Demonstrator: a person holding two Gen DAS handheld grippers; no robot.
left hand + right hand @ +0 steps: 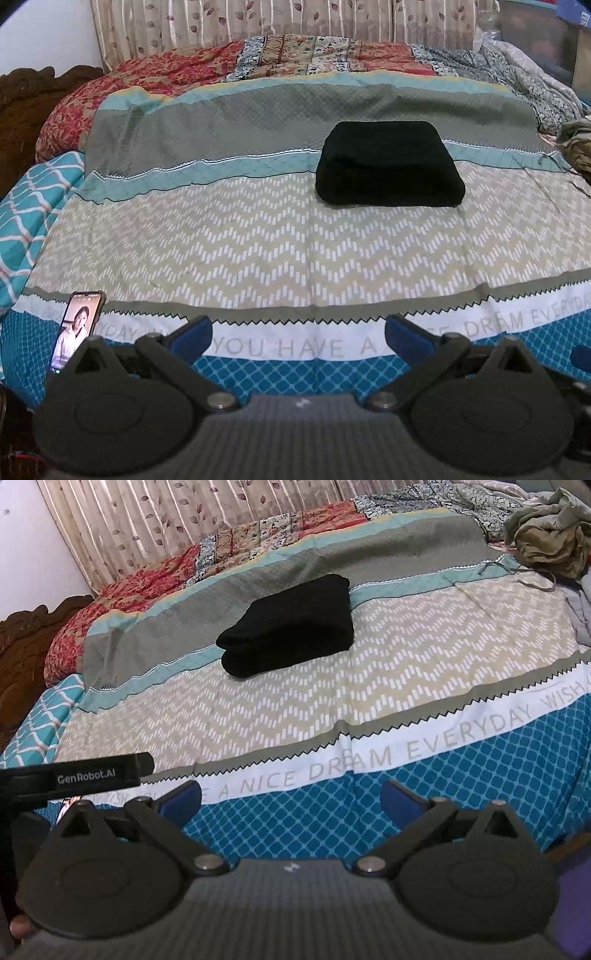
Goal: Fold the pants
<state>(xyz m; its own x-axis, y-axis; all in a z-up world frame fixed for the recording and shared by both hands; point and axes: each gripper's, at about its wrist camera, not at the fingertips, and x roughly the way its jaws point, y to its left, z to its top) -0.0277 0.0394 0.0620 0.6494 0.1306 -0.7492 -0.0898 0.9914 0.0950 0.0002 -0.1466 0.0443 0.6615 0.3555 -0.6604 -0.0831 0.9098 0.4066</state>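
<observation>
Both your left gripper (299,334) and right gripper (291,799) hang with jaws wide, empty; bumping the folded pants (388,164) could undo them.

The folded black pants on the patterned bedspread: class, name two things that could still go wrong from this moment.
1. The folded black fabric pants sit as a thick, soft bundle with a loose-looking lower layer; a bump could make it slump open.
2. The dark-cased smartphone stands near the bed's edge beside the left tongs; a careless swing might topple it.
</observation>
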